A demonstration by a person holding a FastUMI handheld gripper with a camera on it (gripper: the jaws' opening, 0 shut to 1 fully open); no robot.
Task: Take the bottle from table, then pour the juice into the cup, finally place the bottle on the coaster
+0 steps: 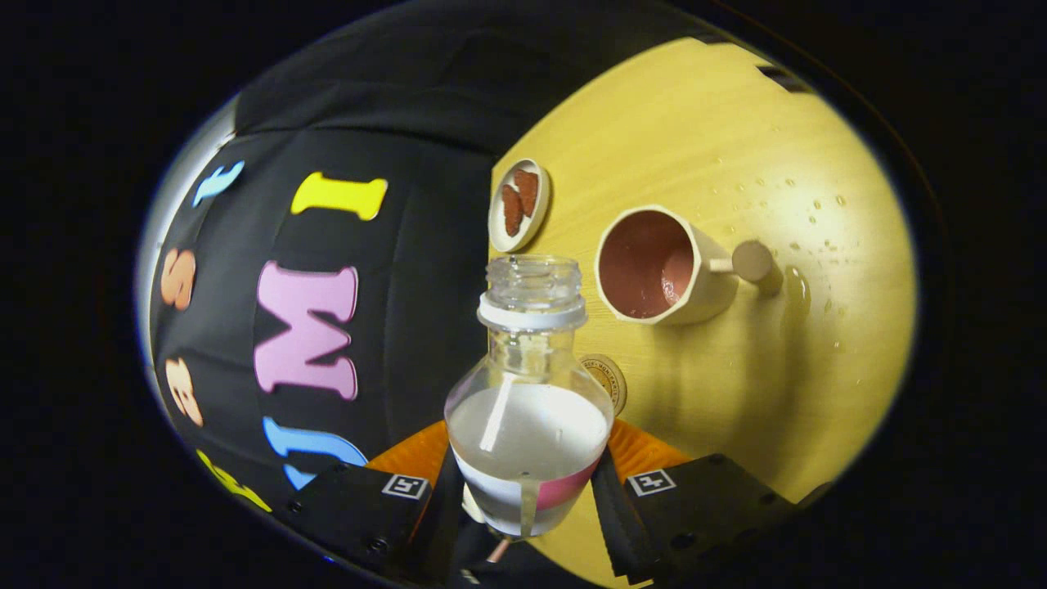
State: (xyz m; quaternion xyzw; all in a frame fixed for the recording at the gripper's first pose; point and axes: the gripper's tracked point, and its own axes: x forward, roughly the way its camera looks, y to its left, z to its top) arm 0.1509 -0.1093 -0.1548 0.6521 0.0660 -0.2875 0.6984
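My claw (527, 491) is closed onto the bottle (527, 409): both fingers (613, 507) press against its lower body, one on each flank, spread only as far as the bottle's width. The bottle sits between the fingers, neck pointing away from me, uncapped, with a white ring below the threaded mouth. Clear liquid fills roughly the lower half of its round body; a white and pink label band wraps the base.

Places, taken from the bottle:
- Cup (654, 266): beyond the bottle's mouth and off to the side, apart from it. Cream outside, reddish-brown inside, with a stub handle ending in a round knob. The whole scene appears tilted, so I see into its opening. I cannot tell whether there is liquid in it.
- Coaster (609, 380): just behind the bottle's shoulder, on the tabletop (777, 164). Only a sliver of its round edge is visible; the bottle hides the rest, and its print is too small to make out.
- Small dish (519, 204): beyond the bottle's mouth, at the tabletop's edge by the booth wall, holding two brown pieces I cannot identify.
- Droplets and a small puddle (797, 290) lie on the tabletop past the cup's knob.

The bottle's very bottom is hidden between my fingers.
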